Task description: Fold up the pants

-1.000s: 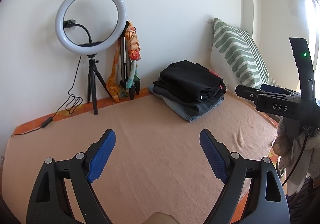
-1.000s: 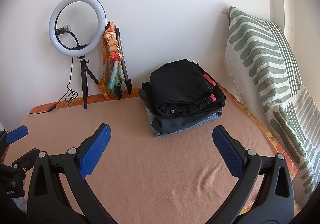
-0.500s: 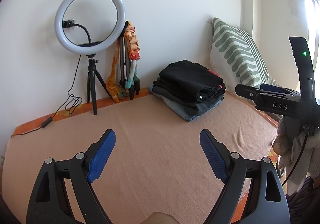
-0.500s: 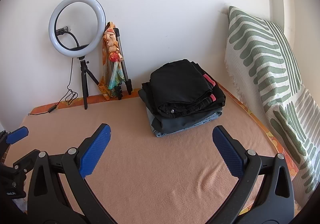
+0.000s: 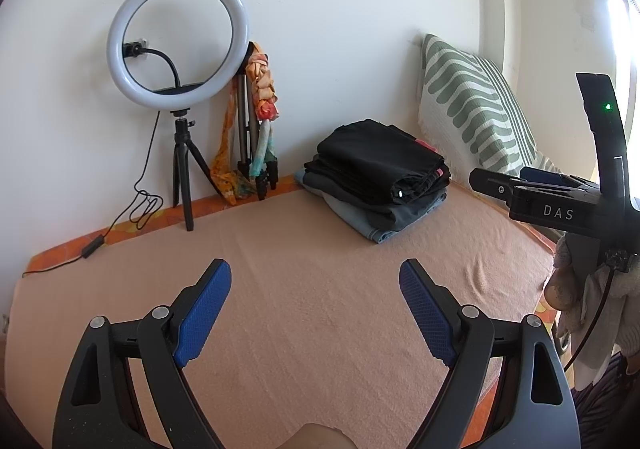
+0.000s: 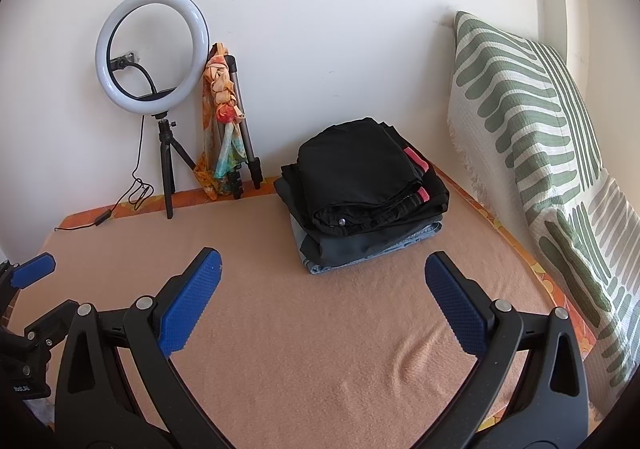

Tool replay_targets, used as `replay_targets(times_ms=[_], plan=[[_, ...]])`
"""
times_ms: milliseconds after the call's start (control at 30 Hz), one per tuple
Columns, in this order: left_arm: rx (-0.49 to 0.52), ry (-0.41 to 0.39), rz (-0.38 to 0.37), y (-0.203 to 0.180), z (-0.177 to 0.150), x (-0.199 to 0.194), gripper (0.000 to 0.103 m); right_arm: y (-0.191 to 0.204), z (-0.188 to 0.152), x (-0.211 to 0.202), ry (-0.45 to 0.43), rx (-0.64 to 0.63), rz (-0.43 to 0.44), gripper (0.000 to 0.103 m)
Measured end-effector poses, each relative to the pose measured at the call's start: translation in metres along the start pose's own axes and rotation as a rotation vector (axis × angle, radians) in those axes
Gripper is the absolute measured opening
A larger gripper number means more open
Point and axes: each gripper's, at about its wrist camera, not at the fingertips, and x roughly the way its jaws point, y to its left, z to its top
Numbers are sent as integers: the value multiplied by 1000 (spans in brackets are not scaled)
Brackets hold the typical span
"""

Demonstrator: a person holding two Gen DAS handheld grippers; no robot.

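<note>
Nearest the lens, hanging wide and empty: left tool [image 5: 315, 273], blue pads well apart, nothing between them. Just beside it, right tool [image 6: 322, 263] gaping the same way, gripping nothing. Both tilting gently down over the bare peach blanket [image 6: 320, 349] on the bed, hovering clear of the cloth. Further back, sitting in a neat pile near the wall: pants [image 6: 360, 193], black pairs stacked on a denim one, already looking folded, well apart from either tool. Beyond, leaning at the right, striped pillow [image 6: 532, 137]; at the left, ring light [image 5: 176, 39] on its tripod with cable [image 5: 140, 201] trailing onto the bed edge. Risking, probably, a pinch through several layers at once and dragging the whole pile askew; possibly also snagging that cable on a wide leftward sweep.
</note>
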Motion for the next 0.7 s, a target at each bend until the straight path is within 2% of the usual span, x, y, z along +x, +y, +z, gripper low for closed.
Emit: replay_targets(times_ms=[333,567,700], plan=[[-1,19,23,0,1,2,86,1,-1,-1,-1,2,-3,103],[15,-6,28,1,2,-1,86,2,-1,-1,0,-7,-6,103],[-9,2,-13,4,2,-2,86,1,-1,-1,4,-3,-1,103]])
